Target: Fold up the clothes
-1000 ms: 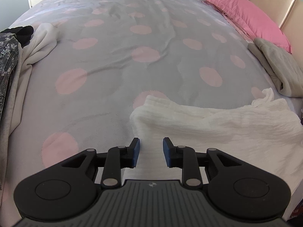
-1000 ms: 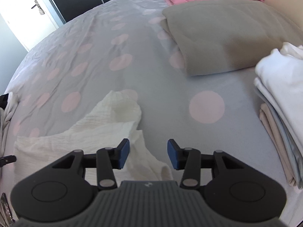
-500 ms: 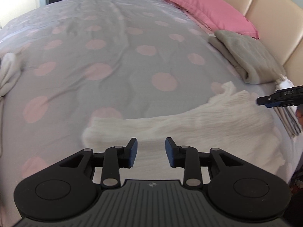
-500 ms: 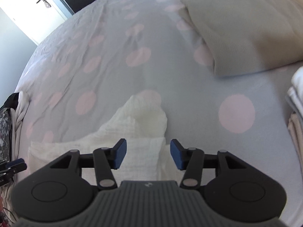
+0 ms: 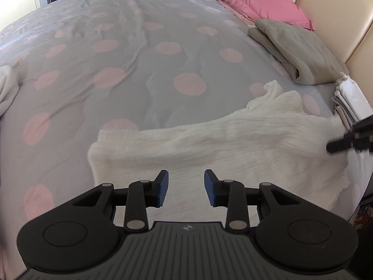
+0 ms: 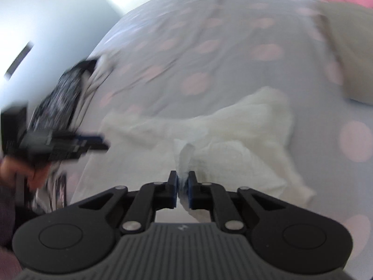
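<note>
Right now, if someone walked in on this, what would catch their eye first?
Probably the cream crinkled garment spread near the close edge of the polka-dot bedspread. The right gripper is closing on a pinched fold of it, while the left gripper hovers open above its other end. A pink pillow sits by the headboard.

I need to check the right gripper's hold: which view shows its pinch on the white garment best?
The right wrist view: the right gripper is closing on a fold of the white garment, though blurred. The left wrist view shows only its dark tip at the garment's far edge.
</note>
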`<state>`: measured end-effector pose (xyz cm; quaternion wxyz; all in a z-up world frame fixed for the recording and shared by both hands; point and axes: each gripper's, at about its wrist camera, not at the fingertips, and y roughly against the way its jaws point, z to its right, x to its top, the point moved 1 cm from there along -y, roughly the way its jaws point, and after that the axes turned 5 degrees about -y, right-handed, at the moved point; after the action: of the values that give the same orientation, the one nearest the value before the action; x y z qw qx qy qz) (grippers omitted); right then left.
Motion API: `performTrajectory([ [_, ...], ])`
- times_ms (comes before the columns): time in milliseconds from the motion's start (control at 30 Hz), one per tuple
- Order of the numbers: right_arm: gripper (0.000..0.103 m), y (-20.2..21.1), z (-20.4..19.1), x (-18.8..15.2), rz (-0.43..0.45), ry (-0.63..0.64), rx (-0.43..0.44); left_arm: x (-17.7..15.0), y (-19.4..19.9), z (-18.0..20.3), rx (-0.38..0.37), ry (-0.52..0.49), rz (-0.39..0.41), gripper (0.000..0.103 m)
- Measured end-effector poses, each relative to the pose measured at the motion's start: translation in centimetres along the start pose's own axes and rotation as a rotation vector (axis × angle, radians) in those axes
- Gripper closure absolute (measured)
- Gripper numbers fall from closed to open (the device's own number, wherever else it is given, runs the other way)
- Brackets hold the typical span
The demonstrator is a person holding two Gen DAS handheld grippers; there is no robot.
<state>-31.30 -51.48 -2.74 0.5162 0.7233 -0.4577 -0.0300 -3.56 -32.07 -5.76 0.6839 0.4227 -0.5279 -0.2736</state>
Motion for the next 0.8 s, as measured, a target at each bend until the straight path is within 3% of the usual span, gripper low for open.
performTrajectory([
  [167,0.094,-3.4,-5.3,-4.3,-0.177,0.257,0.009,-2.2,1.8,-1.1,0.011,0.032,0.000,0.070],
  [267,0.091,-5.5,-5.6,-5.9,-0.268,0.295,-0.022,-3.0,1.6,-1.8,0.033,0.049,-0.012,0.068],
  [367,0.081,-5.3,-5.1,-6.4,-0.276,0.288,-0.060,-3.2,1.4,-2.0,0.041,0.046,-0.011,0.068],
  [400,0.067,-4.9,-4.9,-6.0,-0.260,0.273,-0.055,-3.1,1.5,-2.1,0.043,0.046,-0.008,0.068],
  [600,0.065,0.2,-4.0,-2.4,-0.045,0.176,-0.037,-2.5,1.8,-2.9,0.073,0.077,0.007,0.067],
  [667,0.064,1.3,-3.0,-0.8,0.045,0.157,-0.103,-2.5,1.7,-3.1,0.071,0.087,0.005,0.067],
  [800,0.064,0.0,-0.3,2.4,0.158,0.168,-0.318,-2.4,1.6,-3.4,0.062,0.103,-0.001,0.067],
])
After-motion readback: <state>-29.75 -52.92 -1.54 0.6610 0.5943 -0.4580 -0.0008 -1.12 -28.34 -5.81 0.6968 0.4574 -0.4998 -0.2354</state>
